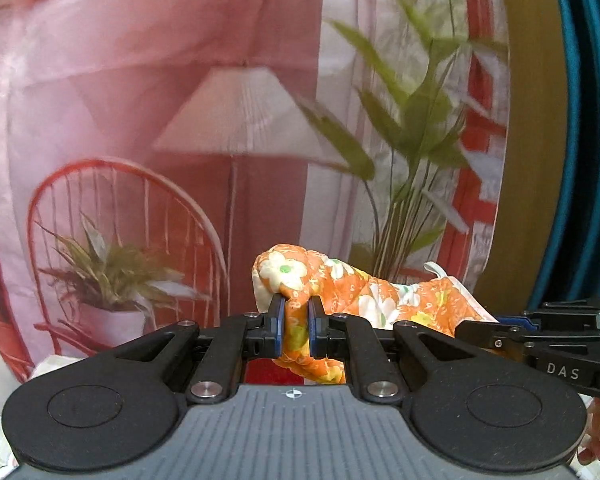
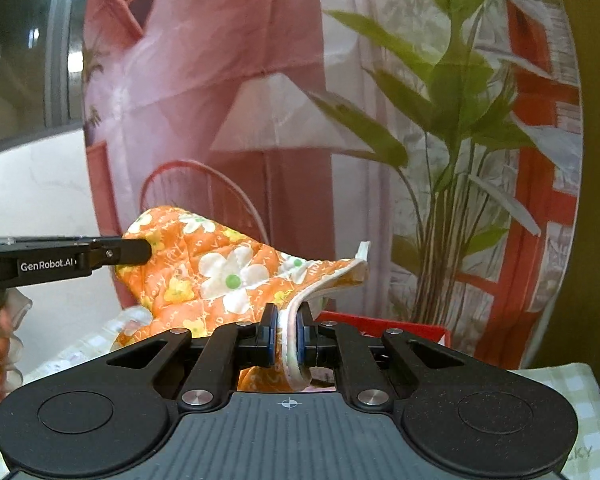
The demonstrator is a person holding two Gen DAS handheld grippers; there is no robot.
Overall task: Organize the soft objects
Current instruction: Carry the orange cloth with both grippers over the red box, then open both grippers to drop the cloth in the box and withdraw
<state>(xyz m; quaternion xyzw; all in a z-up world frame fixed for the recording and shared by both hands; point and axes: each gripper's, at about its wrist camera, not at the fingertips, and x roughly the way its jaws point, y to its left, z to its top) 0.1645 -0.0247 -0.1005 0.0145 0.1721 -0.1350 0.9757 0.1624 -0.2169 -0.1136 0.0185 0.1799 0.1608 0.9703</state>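
**Oven mitt held up between both claws**

My left claw [image 1: 297, 322] is pinching the closed end of the orange floral oven mitt [image 1: 364, 292], its blue pads [image 1: 277, 322] pressed into the quilted fabric. My right claw [image 2: 287, 334] is clamped on the mitt's white-trimmed cuff edge [image 2: 290, 320]. The mitt [image 2: 220, 276] hangs stretched between them, lifted in front of a printed backdrop [image 2: 228, 80] showing a lamp, chair and plants. A red box [image 2: 380, 326] sits below, behind the cuff.
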